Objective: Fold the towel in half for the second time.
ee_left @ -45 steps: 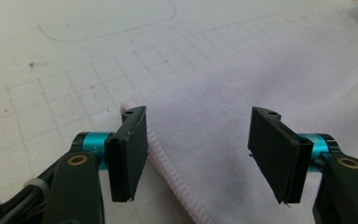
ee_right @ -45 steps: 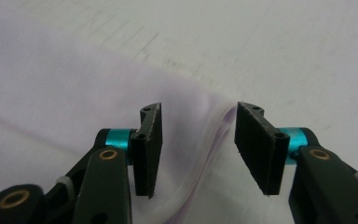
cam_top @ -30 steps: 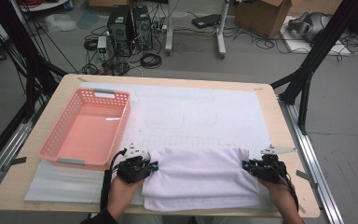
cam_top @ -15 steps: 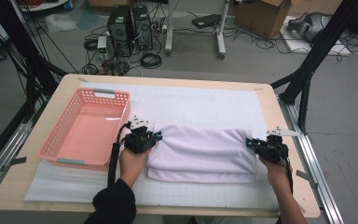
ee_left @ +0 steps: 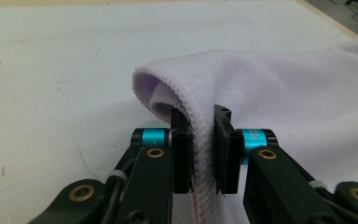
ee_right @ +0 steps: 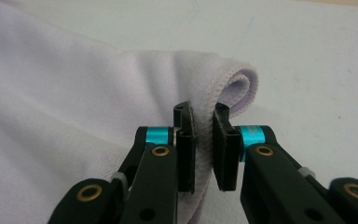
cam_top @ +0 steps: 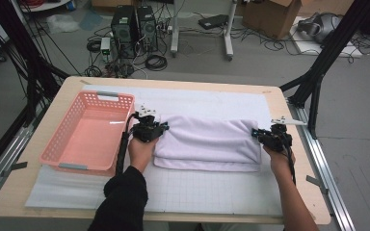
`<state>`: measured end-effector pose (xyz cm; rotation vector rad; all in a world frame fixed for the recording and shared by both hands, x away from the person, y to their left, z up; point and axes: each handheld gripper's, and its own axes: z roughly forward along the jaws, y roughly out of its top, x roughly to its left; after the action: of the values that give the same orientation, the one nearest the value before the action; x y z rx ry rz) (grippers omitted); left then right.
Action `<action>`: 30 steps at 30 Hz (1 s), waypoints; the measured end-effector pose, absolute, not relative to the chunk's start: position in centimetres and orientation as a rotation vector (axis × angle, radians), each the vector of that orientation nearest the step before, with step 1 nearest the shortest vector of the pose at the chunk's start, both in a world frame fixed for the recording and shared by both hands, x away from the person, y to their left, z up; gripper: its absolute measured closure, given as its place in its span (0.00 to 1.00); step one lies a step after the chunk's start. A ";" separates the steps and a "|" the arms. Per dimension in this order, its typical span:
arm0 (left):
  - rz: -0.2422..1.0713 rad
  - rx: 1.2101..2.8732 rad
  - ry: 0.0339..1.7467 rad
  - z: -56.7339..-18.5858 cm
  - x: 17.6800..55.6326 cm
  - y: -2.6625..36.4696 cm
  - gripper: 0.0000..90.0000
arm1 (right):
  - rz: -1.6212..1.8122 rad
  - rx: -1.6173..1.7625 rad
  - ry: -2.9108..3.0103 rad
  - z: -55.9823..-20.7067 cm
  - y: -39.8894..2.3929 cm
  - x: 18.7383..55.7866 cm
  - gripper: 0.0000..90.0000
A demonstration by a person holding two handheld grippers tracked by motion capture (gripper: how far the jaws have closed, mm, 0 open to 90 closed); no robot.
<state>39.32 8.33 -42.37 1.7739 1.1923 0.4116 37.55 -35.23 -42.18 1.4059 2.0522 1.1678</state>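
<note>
White fleece makes up the towel [cam_top: 207,142], which lies folded in layers on the pale mat [cam_top: 212,192] that covers the table [cam_top: 289,192], at mid-depth and between the middle and the right edge. The left gripper [cam_top: 161,129] sits at the towel's left end; in the left gripper view its jaws have just been opening, yet the hemmed edge of the towel [ee_left: 261,93] remains between the pads, which touch it on both sides. The right gripper [cam_top: 255,134] sits at the towel's right end, near the table's right edge; in the right gripper view its jaws are closed on the stitched edge of the towel [ee_right: 98,93]. A pink basket [cam_top: 89,134] stands by the table's left edge, just beside the left gripper.
</note>
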 end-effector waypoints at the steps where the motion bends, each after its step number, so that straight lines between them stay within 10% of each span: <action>1: 0.412 1.760 1.201 -42.3 39.2 8.3 0.72 | 1.155 1.403 2.058 -42.3 -35.1 37.7 0.89; 6: 0.378 1.775 1.185 -41.6 38.3 8.3 0.50 | 1.143 1.425 2.016 -42.2 -34.9 37.5 0.71; 30: 0.384 1.787 1.155 -42.6 31.5 9.4 0.50 | 1.206 1.292 2.052 -41.2 -36.2 29.2 0.67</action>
<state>31.54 9.37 -42.58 1.7874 1.1552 0.3841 29.22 -36.25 -41.21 1.2922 2.0520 1.2063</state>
